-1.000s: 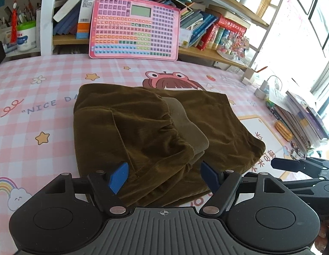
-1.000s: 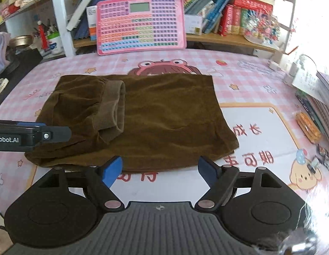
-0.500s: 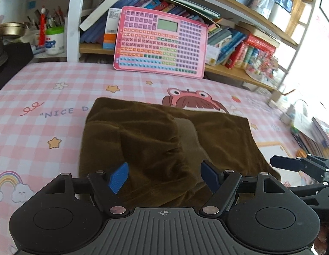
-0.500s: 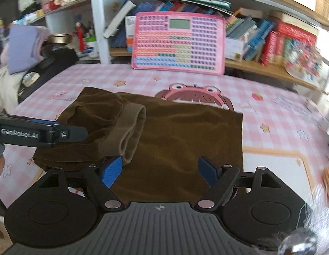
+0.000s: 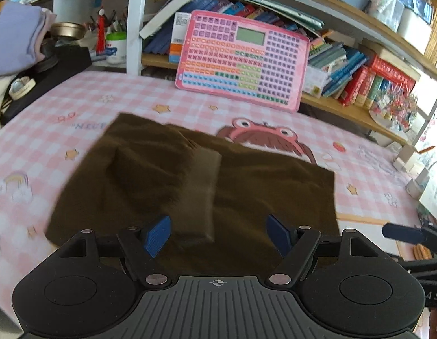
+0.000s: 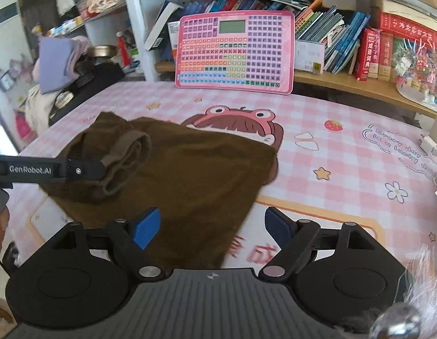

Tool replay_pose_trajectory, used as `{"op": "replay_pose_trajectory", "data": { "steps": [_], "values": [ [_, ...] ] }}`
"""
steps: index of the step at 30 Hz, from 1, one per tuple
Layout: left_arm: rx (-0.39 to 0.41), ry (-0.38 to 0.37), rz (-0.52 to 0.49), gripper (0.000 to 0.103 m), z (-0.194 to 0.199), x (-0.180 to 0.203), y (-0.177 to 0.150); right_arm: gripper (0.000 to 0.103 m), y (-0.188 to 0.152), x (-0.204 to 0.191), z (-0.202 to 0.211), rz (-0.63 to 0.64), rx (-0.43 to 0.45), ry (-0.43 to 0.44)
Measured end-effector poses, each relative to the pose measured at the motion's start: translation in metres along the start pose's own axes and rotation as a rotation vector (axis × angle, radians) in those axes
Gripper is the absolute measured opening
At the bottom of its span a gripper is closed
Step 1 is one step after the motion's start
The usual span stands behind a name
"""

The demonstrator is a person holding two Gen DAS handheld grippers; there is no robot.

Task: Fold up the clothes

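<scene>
now the brown garment [image 5: 246, 192] lies partly folded on the desk [image 6: 345, 152], its ribbed cuff [image 5: 201, 186] on top at the left. both the left gripper [image 5: 218, 233] and the right gripper [image 6: 212, 226] have fingers spread, holding nothing. better to pinch the near edge at both corners and lift it evenly, so the fold stays straight.

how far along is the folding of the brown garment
Partly done: the brown garment lies on the table with its left side folded over, the cuff resting on top. Nothing is in hand: the left gripper and right gripper are open above its near edge. Further folds seem left.
</scene>
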State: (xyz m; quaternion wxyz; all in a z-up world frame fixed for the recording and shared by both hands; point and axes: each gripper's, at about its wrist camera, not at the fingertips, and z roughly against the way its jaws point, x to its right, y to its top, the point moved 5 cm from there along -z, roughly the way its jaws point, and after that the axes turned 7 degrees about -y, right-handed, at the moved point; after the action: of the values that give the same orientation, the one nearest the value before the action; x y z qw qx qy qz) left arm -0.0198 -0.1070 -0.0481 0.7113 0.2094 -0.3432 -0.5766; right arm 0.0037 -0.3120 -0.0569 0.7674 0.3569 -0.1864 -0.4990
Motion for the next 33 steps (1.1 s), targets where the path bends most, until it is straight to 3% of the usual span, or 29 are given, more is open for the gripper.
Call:
{"op": "replay_pose_trajectory", "data": {
  "steps": [7, 14, 19, 33],
  "values": [
    [-0.008, 0.073, -0.008, 0.077, 0.01, 0.036, -0.028, 0.08, -0.016, 0.036, 0.004, -0.008, -0.048, 0.084],
    [0.03, 0.157, -0.057, 0.077, 0.029, 0.053, -0.043, 0.08, -0.024, 0.044, 0.007, -0.032, -0.075, 0.164],
    [0.036, 0.167, -0.09, 0.082, 0.034, 0.064, -0.045, 0.08, -0.025, 0.05, 0.008, -0.073, -0.087, 0.203],
    [-0.012, 0.182, -0.145, 0.082, 0.028, 0.076, -0.054, 0.076, -0.029, 0.068, -0.005, -0.289, -0.198, 0.292]
  ]
}}
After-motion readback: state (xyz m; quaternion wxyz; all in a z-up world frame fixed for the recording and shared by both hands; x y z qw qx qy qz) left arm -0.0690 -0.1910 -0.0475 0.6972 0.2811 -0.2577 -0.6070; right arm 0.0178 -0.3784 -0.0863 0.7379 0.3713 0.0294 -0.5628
